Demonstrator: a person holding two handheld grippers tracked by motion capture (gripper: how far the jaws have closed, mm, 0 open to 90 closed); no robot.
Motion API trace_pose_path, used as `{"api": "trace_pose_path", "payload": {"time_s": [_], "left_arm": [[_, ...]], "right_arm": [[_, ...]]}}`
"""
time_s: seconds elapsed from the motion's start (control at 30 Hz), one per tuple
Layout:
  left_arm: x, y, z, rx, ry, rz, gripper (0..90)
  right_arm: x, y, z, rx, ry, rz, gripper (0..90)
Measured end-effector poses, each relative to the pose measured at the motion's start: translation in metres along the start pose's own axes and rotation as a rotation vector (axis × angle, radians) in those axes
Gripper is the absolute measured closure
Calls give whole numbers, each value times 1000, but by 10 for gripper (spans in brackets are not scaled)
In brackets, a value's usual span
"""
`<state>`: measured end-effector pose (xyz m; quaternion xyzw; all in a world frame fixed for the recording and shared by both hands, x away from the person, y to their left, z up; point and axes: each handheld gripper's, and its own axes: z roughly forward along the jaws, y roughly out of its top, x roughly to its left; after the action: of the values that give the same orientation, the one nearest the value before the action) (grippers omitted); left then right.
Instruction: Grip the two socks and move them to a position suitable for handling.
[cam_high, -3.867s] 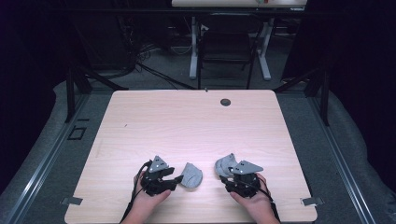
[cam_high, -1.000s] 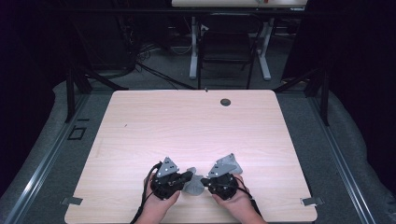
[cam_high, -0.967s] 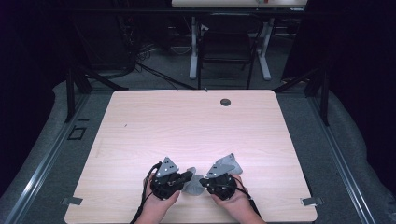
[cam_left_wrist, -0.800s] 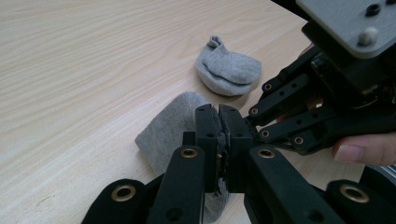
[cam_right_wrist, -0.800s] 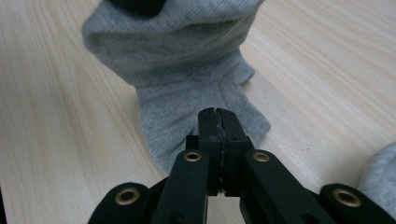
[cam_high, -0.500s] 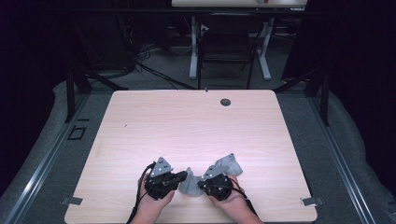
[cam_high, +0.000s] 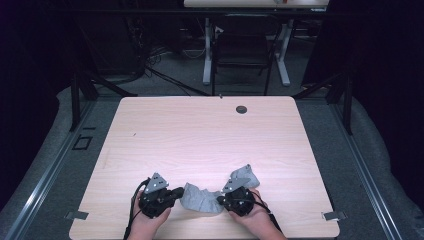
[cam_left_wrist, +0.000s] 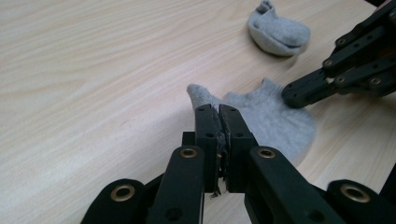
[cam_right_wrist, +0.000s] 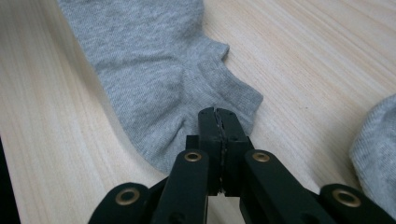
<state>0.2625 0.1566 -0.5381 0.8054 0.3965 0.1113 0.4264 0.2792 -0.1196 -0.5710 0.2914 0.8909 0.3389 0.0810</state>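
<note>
1. Two socks lie near the counter's near edge: one flat sock (cam_high: 201, 199) stretched between the tools, and a bunched second sock (cam_high: 245, 175) just behind the right tool, apart from the first
2. Left tool (cam_left_wrist: 218, 122) has its jaws pinched tight on one end of the flat sock, with cloth showing between the pads
3. Right tool (cam_right_wrist: 218, 125) is clamped the same way on the sock's opposite edge, beside the ankle notch
4. Both grips look shallow, right at the hem; my guess is that a hard outward pull could drag the cloth free of either tool and let that end drop
5. Uneven pulling would likely skew or wrinkle the sock rather than flatten it
6. The second sock sits close to the right hand (cam_high: 252, 220), so a sideways sweep there could knock it toward the counter's right edge
</note>
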Motion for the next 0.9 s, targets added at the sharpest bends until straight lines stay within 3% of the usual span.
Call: {"api": "trace_pose_path", "payload": {"time_s": [0.2, 0.3, 0.4, 0.5, 0.67, 0.9], "left_arm": [[4, -12, 5, 44, -1, -20, 876], [4, -15, 6, 70, 12, -2, 875], [4, -16, 6, 69, 18, -3, 870], [8, -14, 1, 33, 37, -3, 864], [15, -13, -3, 7, 41, -6, 826], [14, -13, 10, 24, 34, 16, 820]], "right_arm": [[-1, -2, -3, 6, -1, 0, 897], [-1, -2, -3, 2, -10, 2, 897], [-1, -3, -3, 7, -13, -3, 897], [-1, -3, -5, 15, -15, -11, 896], [-3, -2, -9, -17, -27, 5, 896], [-3, 1, -13, -73, -48, 31, 892]]}}
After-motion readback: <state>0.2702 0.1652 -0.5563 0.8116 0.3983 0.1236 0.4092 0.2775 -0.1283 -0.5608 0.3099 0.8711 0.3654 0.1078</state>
